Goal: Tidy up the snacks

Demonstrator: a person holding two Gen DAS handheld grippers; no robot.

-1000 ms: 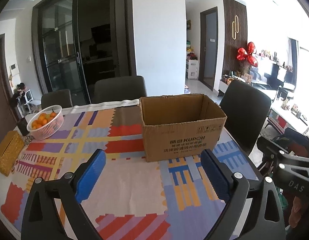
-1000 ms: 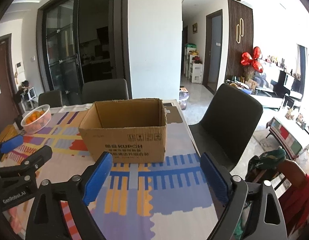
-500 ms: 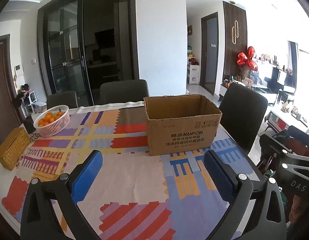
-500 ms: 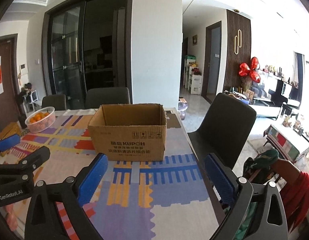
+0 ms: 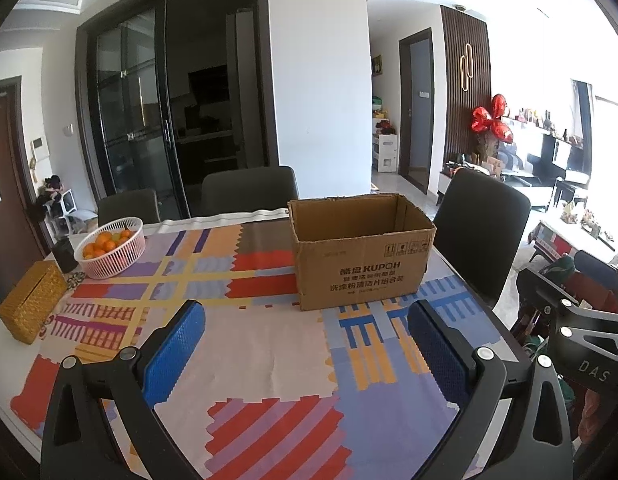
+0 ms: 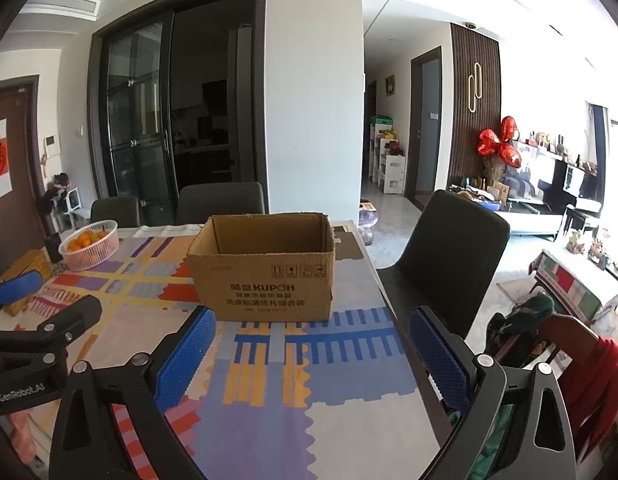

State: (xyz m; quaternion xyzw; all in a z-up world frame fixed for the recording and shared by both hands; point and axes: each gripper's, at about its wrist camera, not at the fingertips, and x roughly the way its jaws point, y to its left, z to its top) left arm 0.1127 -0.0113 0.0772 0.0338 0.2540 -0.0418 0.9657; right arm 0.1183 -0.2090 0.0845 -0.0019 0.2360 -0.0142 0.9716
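An open brown cardboard box (image 5: 361, 264) (image 6: 265, 276) printed KUPOH stands upright on the patterned tablecloth (image 5: 245, 344) (image 6: 309, 376), its top flaps gone and its inside mostly hidden by its front wall. My left gripper (image 5: 305, 336) hovers over the cloth in front of the box, jaws wide open and empty. My right gripper (image 6: 311, 340) stands further right, near the table's right edge, also wide open with nothing between its blue pads (image 6: 185, 360). No snack packets show in either view.
A pink basket of oranges (image 5: 111, 246) (image 6: 91, 249) and a woven yellow tissue box (image 5: 31, 300) sit at the far left beside a small dark cup (image 5: 65, 255). Dark chairs (image 5: 479, 232) (image 6: 449, 260) ring the table. Clothes hang on a chair (image 6: 581, 368) at right.
Both grippers have drawn back from the box, which now looks smaller and farther. Their jaws widened slightly. The box and the basket stayed put.
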